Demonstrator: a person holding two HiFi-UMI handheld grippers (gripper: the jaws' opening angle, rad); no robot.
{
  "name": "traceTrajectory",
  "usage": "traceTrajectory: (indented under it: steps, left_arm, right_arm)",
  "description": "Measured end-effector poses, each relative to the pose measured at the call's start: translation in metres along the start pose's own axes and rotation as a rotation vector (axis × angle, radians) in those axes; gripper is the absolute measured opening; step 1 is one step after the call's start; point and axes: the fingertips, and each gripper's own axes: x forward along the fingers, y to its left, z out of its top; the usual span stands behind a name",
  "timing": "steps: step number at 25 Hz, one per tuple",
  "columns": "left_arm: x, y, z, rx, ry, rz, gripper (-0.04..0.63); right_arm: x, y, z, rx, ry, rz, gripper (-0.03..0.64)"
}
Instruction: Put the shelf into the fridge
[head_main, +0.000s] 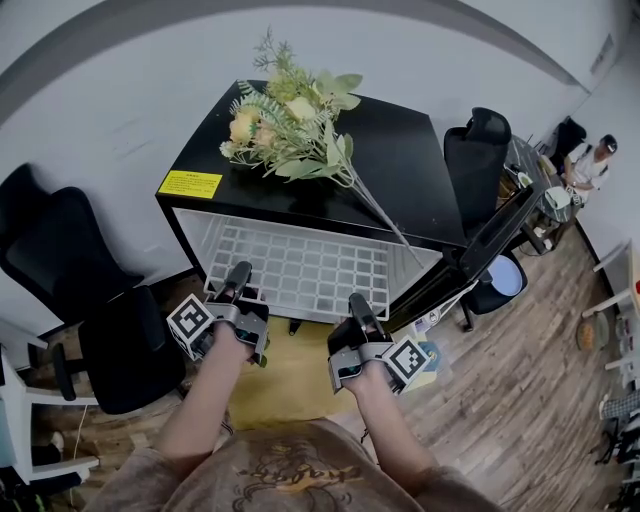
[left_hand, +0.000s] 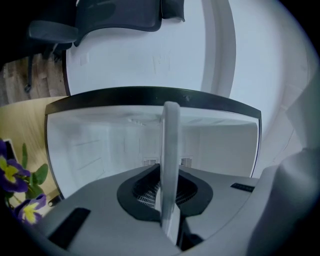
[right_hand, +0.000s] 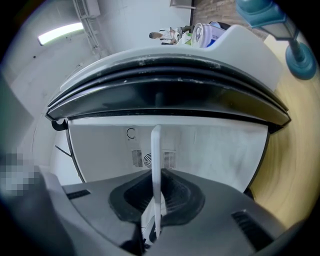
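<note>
From the head view, the fridge stands low and black with its front open and its door swung out on the right. A bunch of flowers lies on the fridge's top, and a yellow label sits at the top's front left corner. The white grid shelf lies flat across the fridge's mouth, just under the top; its far part reaches in and its near edge sticks out in front. The left gripper bites the near edge toward the fridge's left wall. The right gripper bites it toward the door side. A black chair stands left of the fridge.

In the left gripper view, the shelf shows edge-on as a pale strip, clamped between the jaws of the left gripper. The fridge's white inside lies straight ahead.

In the right gripper view, the right gripper likewise pinches the shelf edge-on. A vent shows on the fridge's back wall beyond.
</note>
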Motion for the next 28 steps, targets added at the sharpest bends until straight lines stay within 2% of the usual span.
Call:
traceTrajectory:
  steps: [11,19,28]
  left_arm:
    - [0.018,0.003,0.006,0.007,-0.010,0.001,0.048]
    - [0.024,0.000,0.007,0.012,-0.019,-0.026,0.049]
    - [0.014,-0.001,0.007,0.027,-0.007,-0.003,0.049]
  right_arm:
    - [0.016,0.001,0.007,0.007,-0.022,0.002,0.028]
    - [0.022,0.000,0.010,0.003,-0.037,0.022,0.031]
    - [0.019,0.000,0.014,-0.016,-0.055,0.012,0.029]
